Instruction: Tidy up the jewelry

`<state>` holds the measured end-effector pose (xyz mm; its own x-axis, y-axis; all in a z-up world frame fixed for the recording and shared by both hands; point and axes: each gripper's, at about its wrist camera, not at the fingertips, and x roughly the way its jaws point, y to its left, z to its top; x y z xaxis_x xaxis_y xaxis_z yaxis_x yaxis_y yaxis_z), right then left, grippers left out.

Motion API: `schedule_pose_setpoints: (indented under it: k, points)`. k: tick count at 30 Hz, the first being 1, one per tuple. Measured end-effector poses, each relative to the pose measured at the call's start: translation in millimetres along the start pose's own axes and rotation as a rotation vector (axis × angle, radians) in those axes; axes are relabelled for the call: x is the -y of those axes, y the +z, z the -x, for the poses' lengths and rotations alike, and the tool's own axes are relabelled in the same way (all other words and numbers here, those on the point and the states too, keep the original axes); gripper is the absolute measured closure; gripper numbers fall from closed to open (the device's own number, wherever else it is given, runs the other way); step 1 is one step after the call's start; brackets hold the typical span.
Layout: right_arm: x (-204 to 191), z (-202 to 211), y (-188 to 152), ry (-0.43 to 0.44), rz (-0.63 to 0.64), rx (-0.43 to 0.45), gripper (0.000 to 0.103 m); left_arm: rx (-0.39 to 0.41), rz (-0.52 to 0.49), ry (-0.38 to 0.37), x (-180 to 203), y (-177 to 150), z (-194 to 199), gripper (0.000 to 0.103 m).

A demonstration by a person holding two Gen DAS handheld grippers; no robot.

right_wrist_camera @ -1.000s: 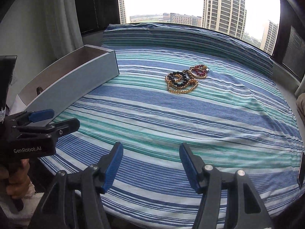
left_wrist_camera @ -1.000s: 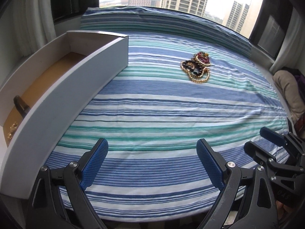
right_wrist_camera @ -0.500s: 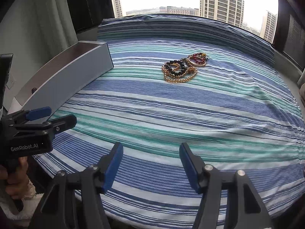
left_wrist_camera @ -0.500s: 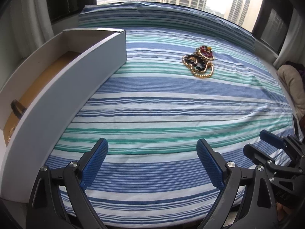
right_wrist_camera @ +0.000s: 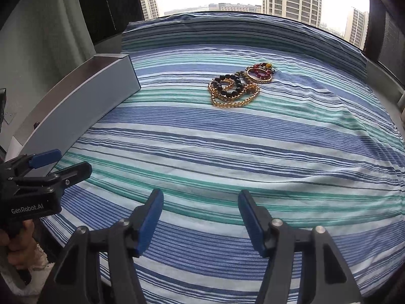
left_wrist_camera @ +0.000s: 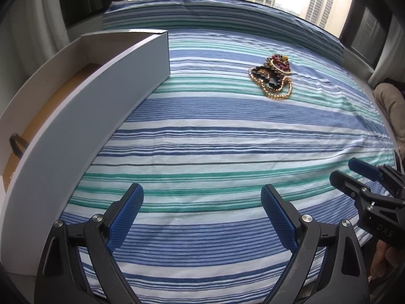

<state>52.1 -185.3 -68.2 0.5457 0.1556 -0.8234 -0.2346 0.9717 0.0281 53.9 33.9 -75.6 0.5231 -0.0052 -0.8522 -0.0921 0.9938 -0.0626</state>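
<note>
A tangle of jewelry (left_wrist_camera: 273,76) (right_wrist_camera: 238,86) lies on the far part of a striped cloth: gold chains, dark bead strings and a red bead bracelet (right_wrist_camera: 260,72). A long white drawer-like box (left_wrist_camera: 83,106) (right_wrist_camera: 83,101) with a brown floor stands along the cloth's left side. My left gripper (left_wrist_camera: 202,210) hovers open over the near edge, nothing between its blue pads. My right gripper (right_wrist_camera: 200,215) is likewise open and empty, well short of the jewelry. Each gripper shows at the edge of the other's view.
The striped cloth (right_wrist_camera: 227,152) covers a wide surface by a window. A dark loop (left_wrist_camera: 16,144) sits inside the box near its front end. A beige cushion (left_wrist_camera: 389,106) lies at the far right. A hand (right_wrist_camera: 15,240) grips the left tool.
Both grippers have come forward and a little lower, so the jewelry and box look slightly nearer. Jaws unchanged, nothing picked up.
</note>
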Motion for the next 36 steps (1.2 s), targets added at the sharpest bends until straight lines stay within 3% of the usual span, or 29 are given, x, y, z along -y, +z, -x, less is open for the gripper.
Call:
schedule_pose_setpoints:
  k: [6,11,13,16,21,22,24,30,36]
  points:
    - [31.7,-27.7,64.8,-0.006,0.033,0.05,0.041,-0.009,0.035,0.007,-13.7,-2.2,-3.3,0.009]
    - [39.4,-85.8,131.0,0.042,0.137,0.054,0.042,-0.024,0.061,0.014,-23.5,-6.2,-6.3,0.009]
    - [35.4,-110.2,147.0,0.061,0.18,0.027,0.06,-0.03,0.067,0.02,-26.7,-7.8,-7.6,0.009]
    - [29.0,-139.6,162.9,0.079,0.225,-0.011,0.065,-0.048,0.078,0.024,-32.0,-9.1,-12.0,0.009]
    - [25.9,-173.7,169.0,0.104,0.248,-0.1,0.068,-0.056,0.089,0.024,-38.0,-7.2,-16.2,0.009]
    - [26.2,-177.7,168.4,0.115,0.246,-0.122,0.083,-0.057,0.089,0.024,-38.3,-6.5,-17.5,0.009]
    - [28.6,-175.8,168.2,0.142,0.224,-0.122,0.09,-0.061,0.09,0.022,-38.2,-5.2,-20.6,0.009]
    - [22.6,-130.9,157.0,0.223,0.225,-0.078,0.09,-0.075,0.079,0.017,-34.1,-5.6,-27.6,0.009]
    - [-6.0,-90.0,102.1,0.29,0.293,-0.142,0.09,-0.073,0.061,0.018,-28.7,1.4,-32.5,0.009]
